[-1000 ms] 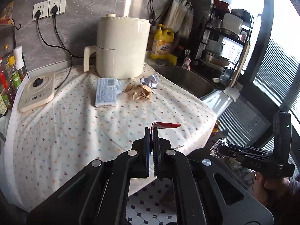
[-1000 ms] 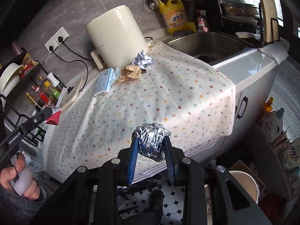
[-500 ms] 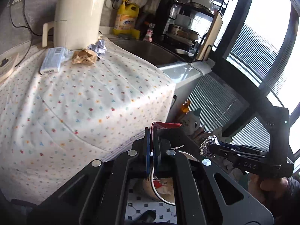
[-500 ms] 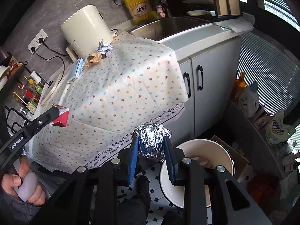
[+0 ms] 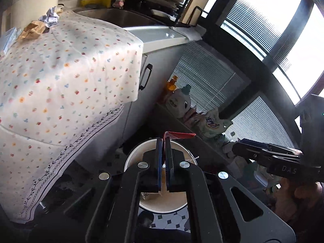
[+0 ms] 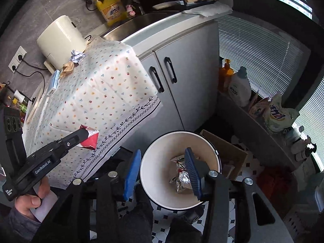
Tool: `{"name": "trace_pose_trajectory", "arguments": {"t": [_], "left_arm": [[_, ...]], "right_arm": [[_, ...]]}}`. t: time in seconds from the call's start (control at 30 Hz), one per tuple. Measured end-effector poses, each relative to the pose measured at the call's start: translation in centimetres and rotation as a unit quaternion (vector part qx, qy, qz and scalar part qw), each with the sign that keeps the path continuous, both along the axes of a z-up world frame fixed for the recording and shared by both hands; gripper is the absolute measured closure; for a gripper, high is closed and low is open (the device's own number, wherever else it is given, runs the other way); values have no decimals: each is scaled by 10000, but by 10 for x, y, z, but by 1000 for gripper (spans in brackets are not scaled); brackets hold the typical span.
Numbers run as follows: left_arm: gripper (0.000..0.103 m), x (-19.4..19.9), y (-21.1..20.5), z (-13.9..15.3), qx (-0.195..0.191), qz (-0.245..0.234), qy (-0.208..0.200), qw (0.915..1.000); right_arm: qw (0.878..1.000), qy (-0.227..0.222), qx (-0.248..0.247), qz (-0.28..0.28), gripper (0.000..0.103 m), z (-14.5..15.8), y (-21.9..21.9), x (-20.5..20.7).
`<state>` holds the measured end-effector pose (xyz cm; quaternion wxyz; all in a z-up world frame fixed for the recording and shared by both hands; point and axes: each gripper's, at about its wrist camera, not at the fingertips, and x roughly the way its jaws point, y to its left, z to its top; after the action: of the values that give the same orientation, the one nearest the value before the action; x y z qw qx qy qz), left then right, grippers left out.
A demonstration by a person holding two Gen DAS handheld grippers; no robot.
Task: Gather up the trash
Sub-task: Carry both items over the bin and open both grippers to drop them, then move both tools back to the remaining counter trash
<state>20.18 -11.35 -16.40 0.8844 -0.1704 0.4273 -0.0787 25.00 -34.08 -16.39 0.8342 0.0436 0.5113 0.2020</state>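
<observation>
Your left gripper (image 5: pixel 164 139) covers the middle of the bin (image 5: pixel 129 158) in the left wrist view, so what lies inside is mostly hidden. In the right wrist view your right gripper's blue finger (image 6: pixel 193 174) cuts across the foil ball (image 6: pixel 182 179) there; the scraps around it are too jumbled to name. The red wrapper (image 6: pixel 90 137) is part buried in the clamp. The blue packet (image 5: pixel 6 40) runs off the frame's left edge

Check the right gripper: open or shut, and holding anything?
Open and empty. The right gripper's blue pads stand wide apart above the bin, with foil lying inside it.
</observation>
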Motion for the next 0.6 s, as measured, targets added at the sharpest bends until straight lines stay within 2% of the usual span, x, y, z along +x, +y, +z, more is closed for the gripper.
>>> {"name": "trace_pose_trajectory", "arguments": {"t": [0.2,0.23,0.27,0.33,0.47,0.6], "left_arm": [[99,16,-29,-11,-272,-505,185,9982],[95,17,-33,-13,-342,-553,234,9976],[89,19,-36,-15,-428,-595,276,9969],[47,20,-41,-13,-473,-585,261,9968],[30,15,-40,-4,-414,-493,145,9978],[17,4,-22,16,-211,-130,43,9997]], "right_arm": [[9992,-76,-63,-380,58,7,-33,-3],[9991,-105,-72,-416,58,8,-37,-4],[9988,-122,-69,-466,58,9,-42,-4],[9983,-127,-44,-573,58,10,-50,-5],[9980,-152,2,-619,57,13,-57,-5],[9989,-146,62,-447,56,18,-45,-3]]}}
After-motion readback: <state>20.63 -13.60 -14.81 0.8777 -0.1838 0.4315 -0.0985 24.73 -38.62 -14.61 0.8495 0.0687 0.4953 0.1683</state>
